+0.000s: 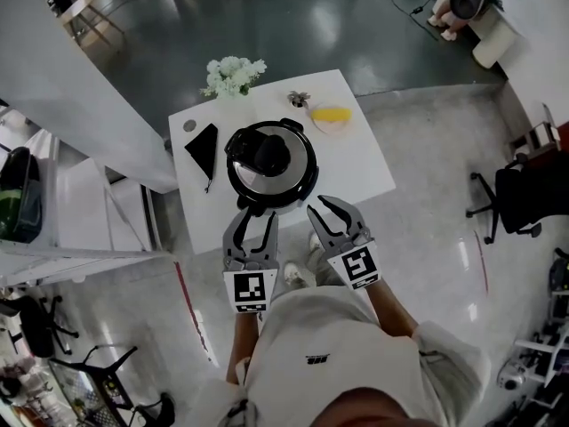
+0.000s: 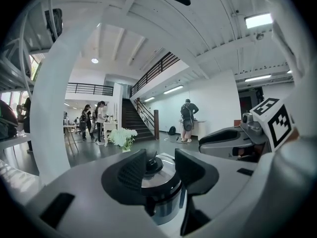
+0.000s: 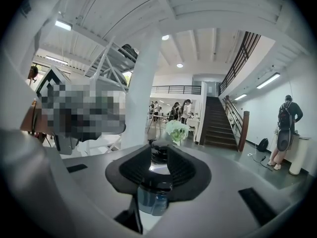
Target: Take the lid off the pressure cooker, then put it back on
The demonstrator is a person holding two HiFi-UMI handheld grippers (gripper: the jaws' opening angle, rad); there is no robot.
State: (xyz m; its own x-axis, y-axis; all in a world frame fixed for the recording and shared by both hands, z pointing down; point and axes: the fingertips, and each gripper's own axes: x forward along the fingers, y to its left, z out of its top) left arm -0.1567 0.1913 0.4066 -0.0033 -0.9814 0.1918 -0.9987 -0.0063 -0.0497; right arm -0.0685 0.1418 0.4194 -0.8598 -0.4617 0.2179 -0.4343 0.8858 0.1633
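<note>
Head view: a person stands at the near edge of a white table (image 1: 366,172), a claw in each hand, facing a pressure cooker (image 1: 271,163) at the table's centre. Its lid (image 1: 286,178) sits on the pot. The left gripper (image 1: 255,213) hangs off the cooker's 7 o'clock side and the right gripper (image 1: 322,205) off its 5 o'clock, both just short of the rim and touching nothing. White flowers (image 1: 233,74) stand at the cooker's 11 o'clock, a plate (image 1: 332,118) at its 1 o'clock

Left gripper view: the left gripper (image 2: 159,165) has its jaws drawn in as far as they go, pinching nothing; the lid (image 2: 166,168) shows past them at 12 o'clock

Right gripper view: the right gripper (image 3: 159,165) has its jaws near together with only a slit between, empty; the lid's knob (image 3: 159,151) and the pot (image 3: 151,200) lie dead ahead

By the look of it the task is unstarted: the lid has yet to come off, and go back on
</note>
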